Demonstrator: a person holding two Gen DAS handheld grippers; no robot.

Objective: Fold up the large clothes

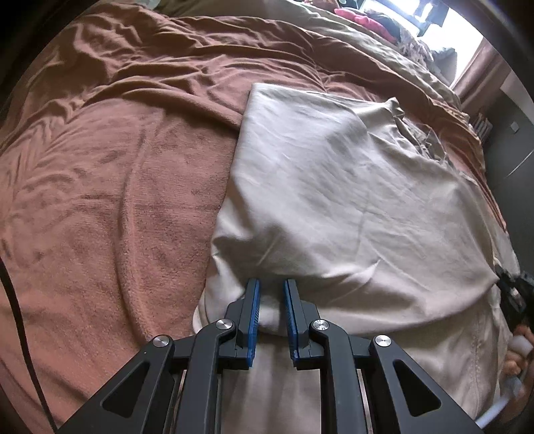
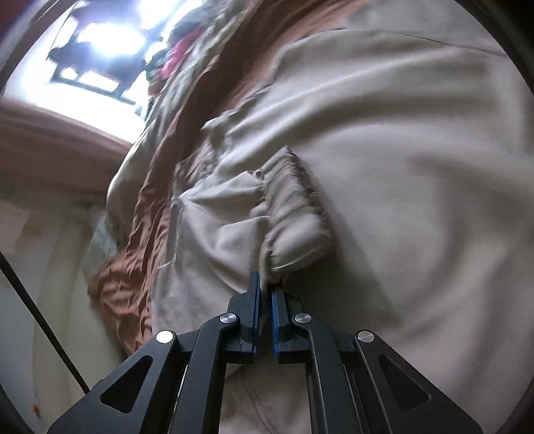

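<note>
A large cream garment (image 1: 340,187) lies partly folded on a bed under a brown blanket (image 1: 110,187). My left gripper (image 1: 271,283) has its jaws partly apart, with a folded edge of the cream cloth between the blue pads. My right gripper (image 2: 266,283) is shut on the gathered elastic waistband (image 2: 293,213) of the same garment (image 2: 400,150) and holds it lifted. In the left wrist view the right gripper (image 1: 514,287) shows at the far right edge, with a hand behind it.
A tan duvet (image 1: 383,56) and red clothes (image 1: 367,20) lie at the far end of the bed by a bright window (image 2: 100,40). A black cable (image 1: 20,317) runs along the left. A pale wall (image 2: 40,267) stands left of the bed.
</note>
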